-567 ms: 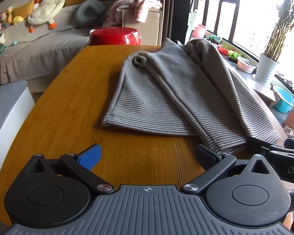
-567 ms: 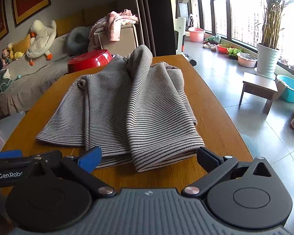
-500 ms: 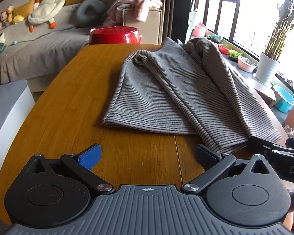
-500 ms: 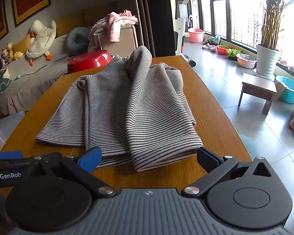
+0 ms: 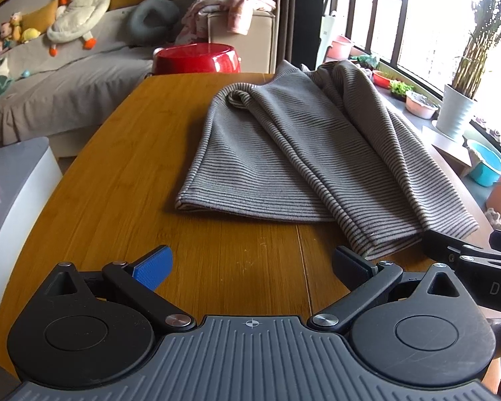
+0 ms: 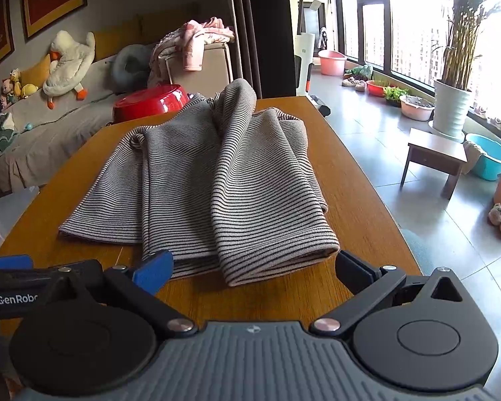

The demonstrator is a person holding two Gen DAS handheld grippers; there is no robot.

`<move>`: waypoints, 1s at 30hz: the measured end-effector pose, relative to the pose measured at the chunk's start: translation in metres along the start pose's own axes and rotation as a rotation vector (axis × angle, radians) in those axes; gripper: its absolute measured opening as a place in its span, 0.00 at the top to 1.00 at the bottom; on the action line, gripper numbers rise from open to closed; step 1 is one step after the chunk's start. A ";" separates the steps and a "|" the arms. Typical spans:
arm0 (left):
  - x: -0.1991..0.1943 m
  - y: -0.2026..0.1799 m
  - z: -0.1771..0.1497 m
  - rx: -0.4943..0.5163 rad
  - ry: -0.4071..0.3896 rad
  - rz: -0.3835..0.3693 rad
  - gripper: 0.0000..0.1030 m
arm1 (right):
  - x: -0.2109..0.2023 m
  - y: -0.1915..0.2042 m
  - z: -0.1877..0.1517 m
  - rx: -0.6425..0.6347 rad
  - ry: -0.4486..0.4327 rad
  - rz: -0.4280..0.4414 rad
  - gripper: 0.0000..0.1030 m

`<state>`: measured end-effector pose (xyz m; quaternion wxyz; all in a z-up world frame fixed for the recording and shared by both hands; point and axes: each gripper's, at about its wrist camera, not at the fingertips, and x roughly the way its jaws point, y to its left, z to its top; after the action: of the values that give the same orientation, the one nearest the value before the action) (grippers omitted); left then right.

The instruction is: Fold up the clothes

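Observation:
A grey striped garment (image 5: 300, 153) lies loosely folded on the wooden table (image 5: 123, 153); it also shows in the right wrist view (image 6: 217, 180) with its hem toward me. My left gripper (image 5: 250, 264) is open and empty above bare table, just short of the garment's near left hem. My right gripper (image 6: 254, 267) is open and empty, its jaws either side of the near hem fold, not touching it. The right gripper's body shows at the right edge of the left wrist view (image 5: 467, 260).
A red basin (image 5: 197, 58) stands beyond the table's far end. A grey sofa (image 5: 50, 93) with plush toys is at the left. A small stool (image 6: 434, 157), tubs and a potted plant (image 6: 454, 100) stand on the floor at the right by the window.
Both grippers have crept slightly forward toward the garment's hem. The garment has not moved.

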<state>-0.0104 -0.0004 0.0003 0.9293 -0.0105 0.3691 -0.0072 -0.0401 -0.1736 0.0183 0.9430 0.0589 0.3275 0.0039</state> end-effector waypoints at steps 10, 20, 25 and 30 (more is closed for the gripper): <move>-0.001 0.001 -0.002 -0.008 0.007 -0.003 0.00 | 0.003 0.004 -0.006 -0.024 0.004 -0.017 0.00; 0.000 0.001 -0.001 -0.014 0.014 0.000 0.00 | 0.002 0.006 -0.004 -0.034 0.000 -0.024 0.00; 0.000 0.002 -0.001 -0.015 0.014 0.002 0.00 | 0.003 0.006 -0.004 -0.036 0.000 -0.025 0.00; 0.001 0.003 -0.001 -0.016 0.016 0.003 0.00 | 0.003 0.006 -0.003 -0.036 -0.001 -0.028 0.00</move>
<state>-0.0101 0.0023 -0.0010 0.9262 -0.0176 0.3767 -0.0029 -0.0398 -0.1676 0.0146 0.9440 0.0374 0.3279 -0.0036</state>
